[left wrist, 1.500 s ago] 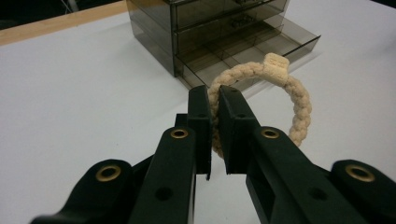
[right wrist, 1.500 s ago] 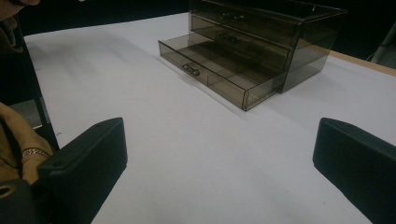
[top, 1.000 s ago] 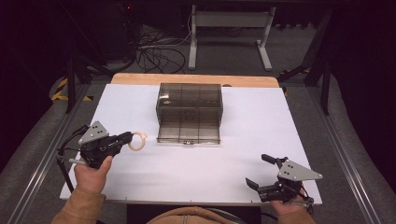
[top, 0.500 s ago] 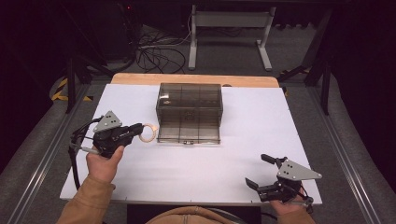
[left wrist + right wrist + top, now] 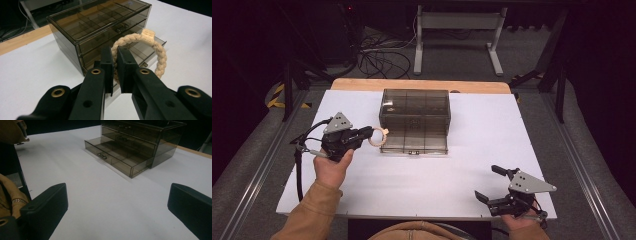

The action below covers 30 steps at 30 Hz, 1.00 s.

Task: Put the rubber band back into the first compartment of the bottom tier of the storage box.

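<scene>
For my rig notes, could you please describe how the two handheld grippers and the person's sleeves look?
Both the left gripper and the right gripper are black, with two flat jaws, brass-coloured rivets, a grey three-cornered plate on top and a trailing black cable. The sleeves are tan-brown.

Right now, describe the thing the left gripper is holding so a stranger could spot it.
Find the smoky clear drawer box on the white table. Beside its open bottom drawer, the left gripper pinches a braided rope ring. It is the one pale beige, soft loop there.
</scene>
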Each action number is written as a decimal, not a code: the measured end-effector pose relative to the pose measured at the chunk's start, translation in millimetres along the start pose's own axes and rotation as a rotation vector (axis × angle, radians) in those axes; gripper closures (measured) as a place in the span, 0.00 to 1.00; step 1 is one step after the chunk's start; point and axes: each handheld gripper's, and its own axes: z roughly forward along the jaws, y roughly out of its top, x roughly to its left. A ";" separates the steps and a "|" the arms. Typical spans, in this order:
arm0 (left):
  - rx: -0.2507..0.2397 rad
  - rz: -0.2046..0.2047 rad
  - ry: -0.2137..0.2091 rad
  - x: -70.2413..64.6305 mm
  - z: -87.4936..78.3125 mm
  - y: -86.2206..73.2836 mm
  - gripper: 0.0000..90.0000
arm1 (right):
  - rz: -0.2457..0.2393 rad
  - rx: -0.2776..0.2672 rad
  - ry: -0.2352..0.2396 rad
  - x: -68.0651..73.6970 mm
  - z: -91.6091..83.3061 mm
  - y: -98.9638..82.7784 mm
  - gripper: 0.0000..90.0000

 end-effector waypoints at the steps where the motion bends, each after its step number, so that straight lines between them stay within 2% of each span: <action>1: 0.004 0.003 0.000 0.2 1.5 0.7 0.93 | 0.000 0.000 0.000 0.0 0.0 0.0 0.04; 15: 0.021 0.002 -0.001 2.1 21.1 7.1 0.93 | -0.001 0.000 0.001 0.0 -0.3 -0.1 0.04; 20: 0.025 -0.009 -0.002 4.0 26.7 7.1 0.93 | -0.001 0.000 0.002 -0.1 -0.2 -0.2 0.04; 30: 0.049 0.015 0.014 3.4 41.6 10.1 0.93 | -0.002 0.001 0.004 -0.2 -0.2 -0.4 0.04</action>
